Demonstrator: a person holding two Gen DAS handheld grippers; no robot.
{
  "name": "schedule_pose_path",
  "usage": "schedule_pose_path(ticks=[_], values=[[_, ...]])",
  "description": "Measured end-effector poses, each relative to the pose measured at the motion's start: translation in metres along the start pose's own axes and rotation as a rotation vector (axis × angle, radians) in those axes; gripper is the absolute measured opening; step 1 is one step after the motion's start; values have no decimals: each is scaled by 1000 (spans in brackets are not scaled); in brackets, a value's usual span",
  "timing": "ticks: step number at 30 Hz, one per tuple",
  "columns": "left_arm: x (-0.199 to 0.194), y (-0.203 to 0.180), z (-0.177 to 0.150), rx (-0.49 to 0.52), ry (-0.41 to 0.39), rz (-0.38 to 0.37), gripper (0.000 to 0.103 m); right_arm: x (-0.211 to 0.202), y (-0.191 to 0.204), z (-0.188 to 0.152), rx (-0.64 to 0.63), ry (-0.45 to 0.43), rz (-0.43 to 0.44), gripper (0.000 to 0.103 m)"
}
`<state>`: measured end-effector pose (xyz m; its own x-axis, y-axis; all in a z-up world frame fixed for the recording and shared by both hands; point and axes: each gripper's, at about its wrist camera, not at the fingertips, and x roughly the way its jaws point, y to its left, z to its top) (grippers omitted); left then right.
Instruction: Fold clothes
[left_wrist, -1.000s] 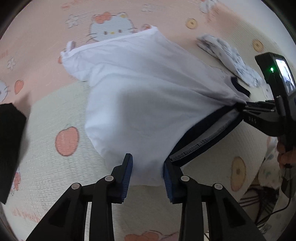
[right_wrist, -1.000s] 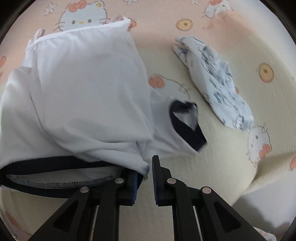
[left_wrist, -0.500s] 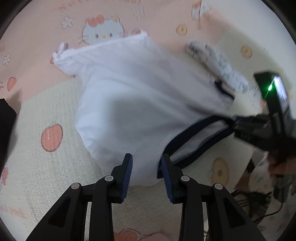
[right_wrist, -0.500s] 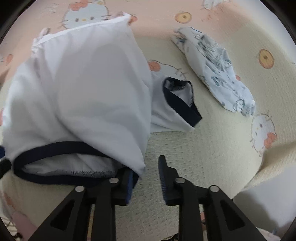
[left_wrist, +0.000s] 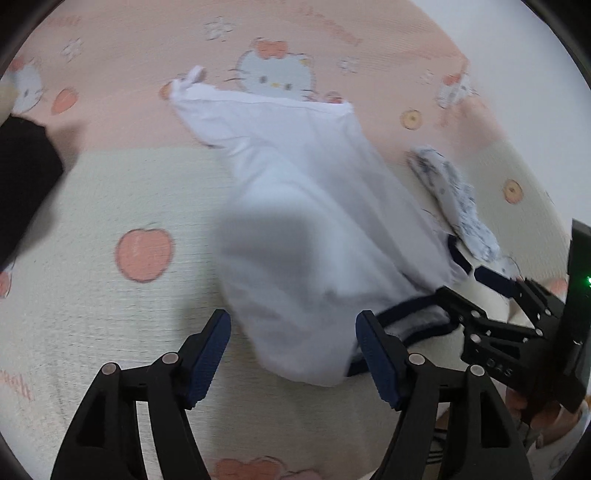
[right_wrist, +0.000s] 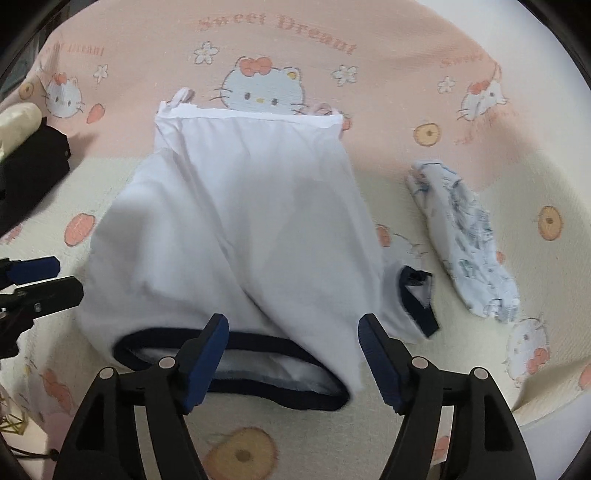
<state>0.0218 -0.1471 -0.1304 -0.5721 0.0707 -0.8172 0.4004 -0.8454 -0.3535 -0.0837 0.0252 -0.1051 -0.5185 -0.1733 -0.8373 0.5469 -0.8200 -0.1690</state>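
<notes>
Between my two grippers lies the white T-shirt (right_wrist: 236, 236), spread on the cat-print blanket (right_wrist: 461, 369) with its navy-trimmed neckline (right_wrist: 236, 365) nearest to me and its hem at the far end, just below a printed cat face. My right gripper (right_wrist: 293, 354) stands wide open, jaws well apart, holding nothing; its blue pads (right_wrist: 207, 362) sit above the near edge of the collar, one to either side of the folded-over cloth. My left gripper (left_wrist: 293, 354) is likewise wide open and empty, its jaws flanking the near corner of the shirt without closing on it. A navy-cuffed sleeve (right_wrist: 413, 299) lies out to the right of my right gripper, flat on the blanket. Further right, apart from the shirt, rests a small blue-patterned white garment (right_wrist: 465, 236). A black item (right_wrist: 33, 170) sits at the far left edge, with a cream object (right_wrist: 18, 118) just behind it. Seen from the left wrist, the shirt (left_wrist: 314, 229) is blurred; contact between cloth and pads cannot be determined.
</notes>
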Motion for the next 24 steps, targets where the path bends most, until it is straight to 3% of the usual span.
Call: schedule_pose_path(ticks=[6, 11, 18, 22, 24], values=[[3, 37, 6, -143, -10, -22, 68, 2, 27, 26, 48, 35, 180, 72], [2, 45, 12, -136, -39, -16, 68, 16, 53, 46, -18, 26, 190, 72], [21, 55, 17, -135, 23, -21, 68, 39, 71, 59, -33, 72, 221, 72], [32, 58, 18, -177, 49, -69, 68, 42, 73, 57, -36, 79, 251, 72], [34, 53, 17, -156, 52, -79, 56, 40, 68, 57, -13, 81, 272, 72]])
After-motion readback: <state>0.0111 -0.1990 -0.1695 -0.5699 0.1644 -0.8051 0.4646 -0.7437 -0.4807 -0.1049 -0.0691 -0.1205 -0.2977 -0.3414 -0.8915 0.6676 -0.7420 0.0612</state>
